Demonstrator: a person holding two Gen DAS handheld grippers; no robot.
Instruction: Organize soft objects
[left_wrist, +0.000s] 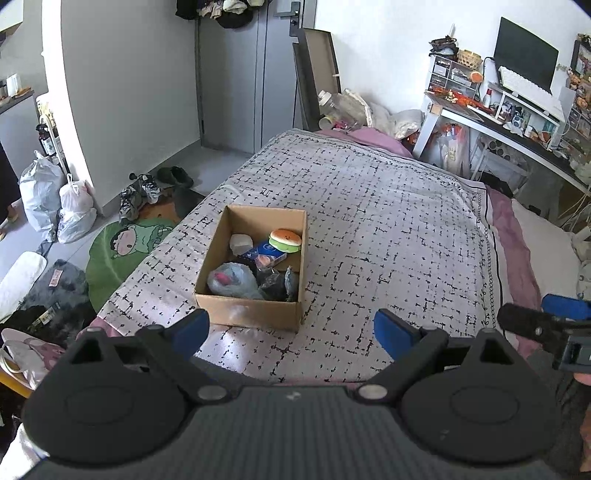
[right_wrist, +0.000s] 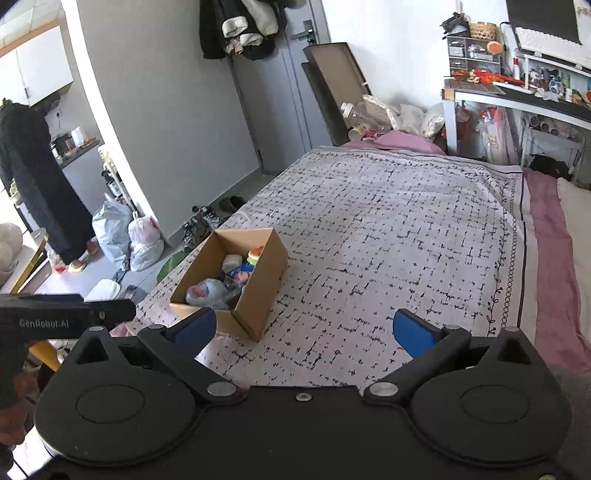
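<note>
— Bedroom, with a bed (left_wrist: 388, 229) under a white coverlet crossed with black dashes. What sits on it?

— One open cardboard box (left_wrist: 255, 317), near the bed's left edge. Inside lie a burger-shaped plush (left_wrist: 285, 240), a blue packet (left_wrist: 264, 253) just below it, a pale grey lump (left_wrist: 241, 242) to its left, a light blue plastic bag (left_wrist: 231, 282) with something pink in it, and a dark grey soft item (left_wrist: 284, 284) at the near right corner.

— And the grippers?

— The left gripper (left_wrist: 291, 328) hovers above the coverlet just short of the box, jaws spread wide, nothing between them. The right gripper (right_wrist: 304, 332) hangs to the right of the box (right_wrist: 258, 291), jaws also wide and bare. Each shows at the edge of the other's view.

— Beyond the bed?

— On the floor to the left, a green cartoon rug (left_wrist: 122, 251), shoes (left_wrist: 138, 195) and white plastic bags (left_wrist: 55, 195). At the far right, a bench (left_wrist: 509, 122) crowded with small things, carrying a monitor (left_wrist: 524, 55) and a white keyboard (left_wrist: 524, 83). Coats (right_wrist: 240, 29) hang by the grey door (right_wrist: 280, 92).
</note>
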